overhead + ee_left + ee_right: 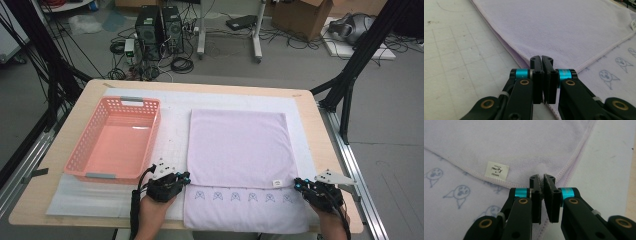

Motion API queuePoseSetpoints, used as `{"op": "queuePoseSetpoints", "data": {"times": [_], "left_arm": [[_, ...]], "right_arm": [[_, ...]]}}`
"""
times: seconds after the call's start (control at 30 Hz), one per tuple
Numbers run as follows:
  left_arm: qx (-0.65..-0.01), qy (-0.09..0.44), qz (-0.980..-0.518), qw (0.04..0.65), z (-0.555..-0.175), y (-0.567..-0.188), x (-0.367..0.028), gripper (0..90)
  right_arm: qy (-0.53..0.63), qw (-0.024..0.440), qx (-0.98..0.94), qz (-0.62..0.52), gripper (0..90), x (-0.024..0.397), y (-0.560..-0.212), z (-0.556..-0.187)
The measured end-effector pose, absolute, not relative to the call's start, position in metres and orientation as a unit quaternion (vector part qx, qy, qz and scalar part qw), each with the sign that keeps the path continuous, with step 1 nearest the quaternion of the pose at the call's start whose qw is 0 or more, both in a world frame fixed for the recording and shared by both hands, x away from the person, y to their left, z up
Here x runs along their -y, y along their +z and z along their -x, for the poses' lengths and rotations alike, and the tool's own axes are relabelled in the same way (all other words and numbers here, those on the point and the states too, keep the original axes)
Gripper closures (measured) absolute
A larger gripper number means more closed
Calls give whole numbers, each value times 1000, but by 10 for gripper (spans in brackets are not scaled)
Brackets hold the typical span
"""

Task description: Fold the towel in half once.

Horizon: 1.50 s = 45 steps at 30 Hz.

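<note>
High view: a lilac towel (239, 150) lay on the white mat (175, 120) right of table centre, folded so the upper layer's edge ran across near the front, leaving a strip of printed figures (243, 197) showing at 6 o'clock. A pink basket (85, 150) stood at 9 o'clock of the towel, just beside it but apart. The left gripper (186, 176) sat at the folded layer's near-left corner, about 7 o'clock of the towel; the right gripper (298, 184) sat at the near-right corner, about 5 o'clock. Both hands entered from the bottom edge. A small white label (275, 183) lay on the fold edge just left of the right gripper.

Left gripper view: the jaws stood pressed together, no gap visible, tips (541, 60) at the stitched corner of the upper towel layer (554, 27). Whether cloth was pinched between the pads could not be told. The gridded mat (456, 55) lay at 9 o'clock; printed figures (609, 76) at 3 o'clock.

Right gripper view: jaws closed nearly flat together, tips (542, 178) at the hemmed corner of the upper layer (511, 142). A pinch on the cloth could not be confirmed. The label (496, 170) lay at 10 o'clock of the tips; bare mat (609, 162) at 2 o'clock.
</note>
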<state>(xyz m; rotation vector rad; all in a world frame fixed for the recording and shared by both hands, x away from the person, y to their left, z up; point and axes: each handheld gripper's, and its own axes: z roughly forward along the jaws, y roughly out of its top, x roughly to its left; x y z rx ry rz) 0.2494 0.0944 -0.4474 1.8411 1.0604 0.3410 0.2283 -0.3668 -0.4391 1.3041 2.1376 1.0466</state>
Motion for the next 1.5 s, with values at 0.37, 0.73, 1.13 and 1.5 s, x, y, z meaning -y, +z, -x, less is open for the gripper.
{"op": "queuePoseSetpoints", "data": {"times": [0.37, 0.73, 1.13, 1.5], "left_arm": [[-439, 113, -736, 502, -237, -437, -103, 885], [-426, 103, -739, 511, -198, -435, -103, 885], [-421, 105, -736, 520, -145, -434, -112, 885], [-416, 110, -751, 501, -115, -440, -110, 885]], "right_arm": [[398, 198, -755, -482, 856, 380, -436, -217], [400, 191, -756, -482, 856, 385, -434, -176], [409, 188, -762, -464, 857, 384, -431, -119], [402, 187, -774, -452, 857, 384, -433, -92]]}}
